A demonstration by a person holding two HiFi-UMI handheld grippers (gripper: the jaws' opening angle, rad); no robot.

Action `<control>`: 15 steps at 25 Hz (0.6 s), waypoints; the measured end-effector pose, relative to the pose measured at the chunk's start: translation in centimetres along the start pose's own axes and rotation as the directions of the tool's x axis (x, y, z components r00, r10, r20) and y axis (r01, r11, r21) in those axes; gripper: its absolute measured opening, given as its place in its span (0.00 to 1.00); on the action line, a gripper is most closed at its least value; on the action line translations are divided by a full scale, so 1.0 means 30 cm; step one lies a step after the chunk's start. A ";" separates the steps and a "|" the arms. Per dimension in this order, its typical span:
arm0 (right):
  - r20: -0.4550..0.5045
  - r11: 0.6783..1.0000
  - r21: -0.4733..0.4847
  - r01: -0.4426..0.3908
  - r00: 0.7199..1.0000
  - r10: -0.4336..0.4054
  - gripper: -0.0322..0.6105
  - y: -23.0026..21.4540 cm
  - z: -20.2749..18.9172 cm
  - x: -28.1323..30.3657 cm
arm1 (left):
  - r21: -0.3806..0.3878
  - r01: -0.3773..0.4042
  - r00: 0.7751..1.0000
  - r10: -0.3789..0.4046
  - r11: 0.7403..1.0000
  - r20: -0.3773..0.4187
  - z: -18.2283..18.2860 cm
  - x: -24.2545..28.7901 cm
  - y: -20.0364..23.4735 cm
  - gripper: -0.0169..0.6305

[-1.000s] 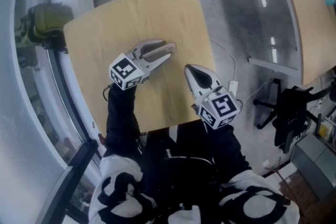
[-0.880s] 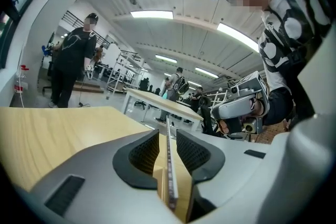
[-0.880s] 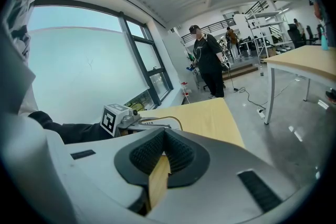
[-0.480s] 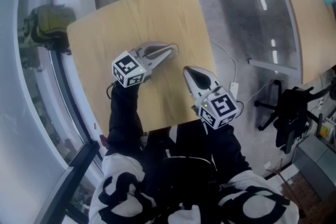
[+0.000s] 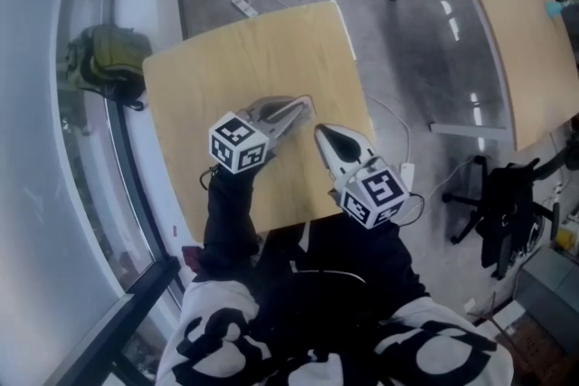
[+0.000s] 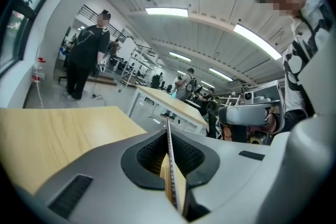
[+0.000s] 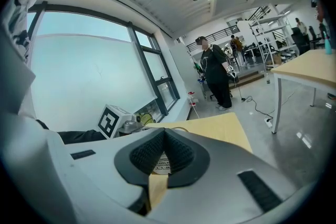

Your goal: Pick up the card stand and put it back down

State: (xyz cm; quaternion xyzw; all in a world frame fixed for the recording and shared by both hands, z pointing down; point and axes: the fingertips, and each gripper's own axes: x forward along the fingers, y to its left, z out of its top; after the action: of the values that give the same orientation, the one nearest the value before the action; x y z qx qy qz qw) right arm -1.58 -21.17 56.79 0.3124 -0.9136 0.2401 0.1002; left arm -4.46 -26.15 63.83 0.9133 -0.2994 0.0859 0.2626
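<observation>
The card stand [image 6: 171, 178] is a thin clear sheet, seen edge-on in the left gripper view. My left gripper [image 6: 168, 132] is shut on it, with the sheet pinched between the black pads. In the head view the left gripper [image 5: 305, 105] hovers over the middle of the wooden table [image 5: 262, 50], and the clear stand is hard to make out there. My right gripper [image 5: 320, 132] is beside it to the right with its jaws together. In the right gripper view the right gripper [image 7: 164, 131] is shut at the tips. A white printed label [image 7: 162, 162] shows through the gap behind them.
A green backpack [image 5: 104, 59] lies by the window at left. A power strip [image 5: 244, 6] and cable lie on the floor beyond the table. A second table [image 5: 507, 23] and a black chair [image 5: 502, 203] stand at right. People stand far off [image 6: 84, 57].
The left jaws, open around the stand a second ago, have shut on it. Both grippers have lifted off the table a little and sit closer together.
</observation>
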 end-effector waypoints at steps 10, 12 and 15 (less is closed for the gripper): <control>0.122 0.995 -0.088 -0.040 0.991 0.051 0.08 0.164 0.187 -0.031 | 0.019 -0.303 0.952 0.302 0.953 0.054 0.199 -0.222 -0.050 0.06; 0.137 0.993 -0.111 -0.051 0.988 0.066 0.08 0.205 0.227 -0.043 | 0.007 -0.355 0.934 0.354 0.935 0.053 0.228 -0.278 -0.069 0.06; 0.167 0.986 -0.150 -0.073 0.981 0.098 0.08 0.266 0.285 -0.058 | -0.009 -0.419 0.905 0.418 0.908 0.077 0.276 -0.357 -0.106 0.06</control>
State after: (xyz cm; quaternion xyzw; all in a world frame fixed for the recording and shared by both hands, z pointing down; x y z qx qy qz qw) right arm -5.42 -19.05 45.81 0.2844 -0.9464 0.1500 0.0318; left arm -11.22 -22.99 52.08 0.8315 -0.4978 0.1063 0.2227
